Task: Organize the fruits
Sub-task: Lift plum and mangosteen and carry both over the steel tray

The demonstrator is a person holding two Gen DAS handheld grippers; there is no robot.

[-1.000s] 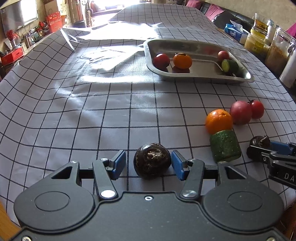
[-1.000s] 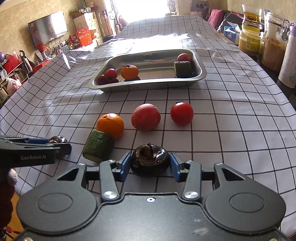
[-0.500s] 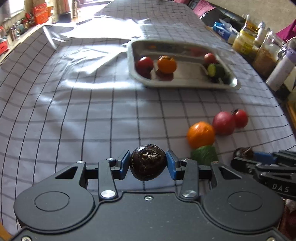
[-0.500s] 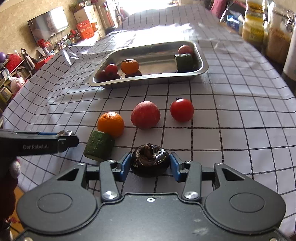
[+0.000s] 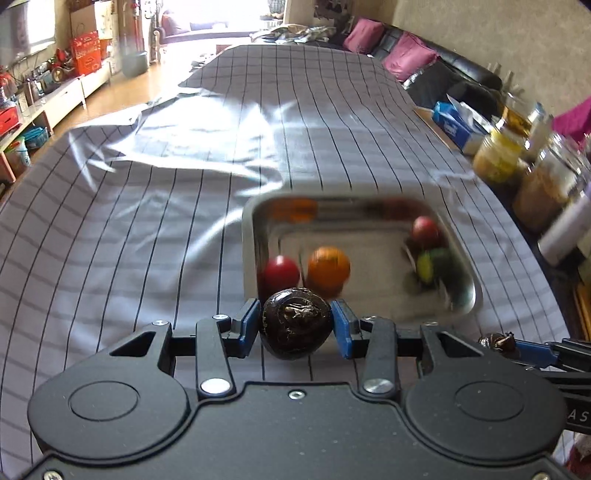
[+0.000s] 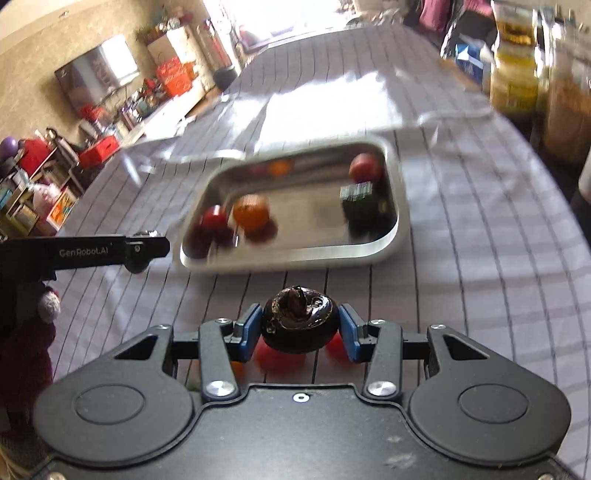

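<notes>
The shiny metal tray [image 6: 400, 206] on the checked counter [image 5: 147, 229] holds a red tomato [image 5: 280, 272], an orange [image 5: 328, 266], what looks like a green cucumber chunk [image 6: 360, 201] and a blurry red fruit [image 6: 365, 168]. The left hand-held gripper [image 5: 295, 325] squeezes a dark round fruit [image 5: 295, 323] just before the tray. The right hand-held gripper [image 6: 300, 328] squeezes another dark round fruit [image 6: 300, 325] nearby.

Sunlit window [image 5: 207, 14] at far end; black sofa [image 5: 450, 74], magenta cushions [image 5: 410, 55]; wall-mounted TV [image 6: 99, 75].

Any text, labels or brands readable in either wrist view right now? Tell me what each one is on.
"GenRoboLAI": white lettering on the side of the left gripper, as best it reads in the right wrist view.
"AS": cut-off letters on the right gripper at the left wrist view's edge.
Blue box, jars, red boxes: print too blurred to read.
</notes>
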